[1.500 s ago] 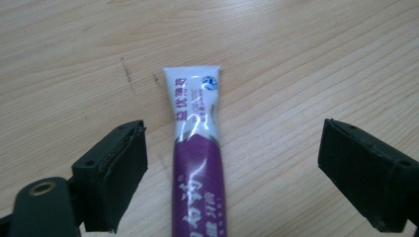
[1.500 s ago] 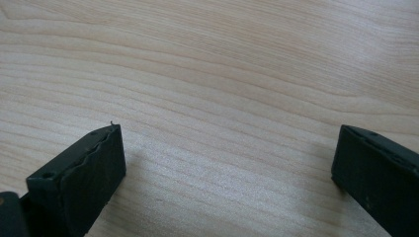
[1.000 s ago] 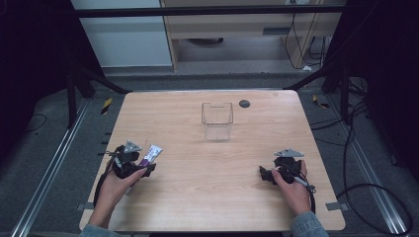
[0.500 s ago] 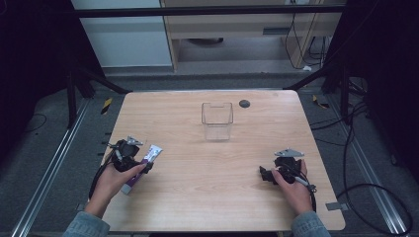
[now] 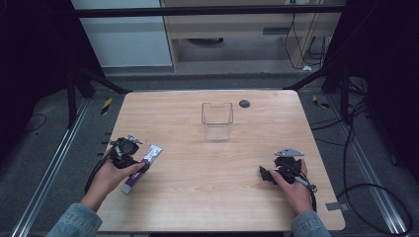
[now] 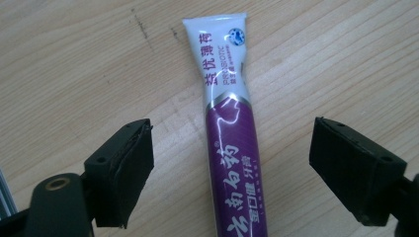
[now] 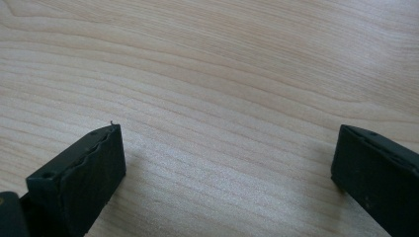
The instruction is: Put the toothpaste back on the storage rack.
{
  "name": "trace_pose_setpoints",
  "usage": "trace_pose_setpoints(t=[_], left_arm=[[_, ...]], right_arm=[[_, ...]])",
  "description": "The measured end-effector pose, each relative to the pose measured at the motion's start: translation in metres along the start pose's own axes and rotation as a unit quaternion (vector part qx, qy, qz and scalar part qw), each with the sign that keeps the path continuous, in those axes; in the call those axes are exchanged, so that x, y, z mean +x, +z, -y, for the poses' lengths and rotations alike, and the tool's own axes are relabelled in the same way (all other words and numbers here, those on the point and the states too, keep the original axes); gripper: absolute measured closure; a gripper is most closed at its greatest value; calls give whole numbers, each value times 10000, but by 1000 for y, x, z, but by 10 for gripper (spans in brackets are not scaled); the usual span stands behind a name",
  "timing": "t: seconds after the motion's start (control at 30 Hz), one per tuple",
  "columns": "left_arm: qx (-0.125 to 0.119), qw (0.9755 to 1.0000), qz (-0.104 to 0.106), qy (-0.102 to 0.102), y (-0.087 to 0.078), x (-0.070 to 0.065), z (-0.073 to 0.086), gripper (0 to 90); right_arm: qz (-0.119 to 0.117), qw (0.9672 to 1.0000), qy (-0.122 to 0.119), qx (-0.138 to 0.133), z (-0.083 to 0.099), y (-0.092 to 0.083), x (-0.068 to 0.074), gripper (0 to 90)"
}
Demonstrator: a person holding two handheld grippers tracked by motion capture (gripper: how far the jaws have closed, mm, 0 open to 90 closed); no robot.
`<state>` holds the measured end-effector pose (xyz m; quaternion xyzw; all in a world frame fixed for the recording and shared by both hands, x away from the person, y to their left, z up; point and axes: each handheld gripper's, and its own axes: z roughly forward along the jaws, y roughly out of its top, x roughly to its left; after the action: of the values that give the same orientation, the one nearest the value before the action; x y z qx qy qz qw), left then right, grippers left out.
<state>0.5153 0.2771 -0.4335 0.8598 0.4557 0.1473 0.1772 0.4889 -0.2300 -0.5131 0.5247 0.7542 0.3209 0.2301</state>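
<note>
A toothpaste tube [image 5: 143,167] [image 6: 232,148], purple with a white crimped end, lies flat on the wooden table [image 5: 207,187] at the left. My left gripper [image 5: 134,160] [image 6: 230,168] hangs over it, open. The tube lies lengthwise between the jaws, and neither pad touches it. The tube's cap end is hidden at the bottom of the left gripper view. At the right of the table, my right gripper [image 5: 267,174] [image 7: 227,163] is open over bare wood with nothing between its jaws.
A clear square container [image 5: 217,121] stands upright at the table's far middle. A small black round disc [image 5: 244,103] lies just behind it to the right. Cables [image 5: 356,192] trail over the floor on the right.
The left hand has shifted slightly back toward the near edge, and more of the tube's purple body now shows on the table beside it. The right hand has stayed in place.
</note>
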Motion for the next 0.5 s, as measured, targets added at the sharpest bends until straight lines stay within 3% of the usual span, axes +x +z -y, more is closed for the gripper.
trace_pose_setpoints(t=[0.2, 0.37, 0.5], left_arm=[[121, 9995, 56, 270, -1, -5, -14, 234], [162, 9994, 65, 310, -3, -5, -22, 243], [258, 9991, 23, 336, 1, -6, -28, 300]], right_arm=[[-3, 10000, 2, -12, 1, -1, 0, 7], [-5, 10000, -11, -9, 1, -1, 0, 7], [-12, 10000, -16, -9, 1, -1, 0, 6]])
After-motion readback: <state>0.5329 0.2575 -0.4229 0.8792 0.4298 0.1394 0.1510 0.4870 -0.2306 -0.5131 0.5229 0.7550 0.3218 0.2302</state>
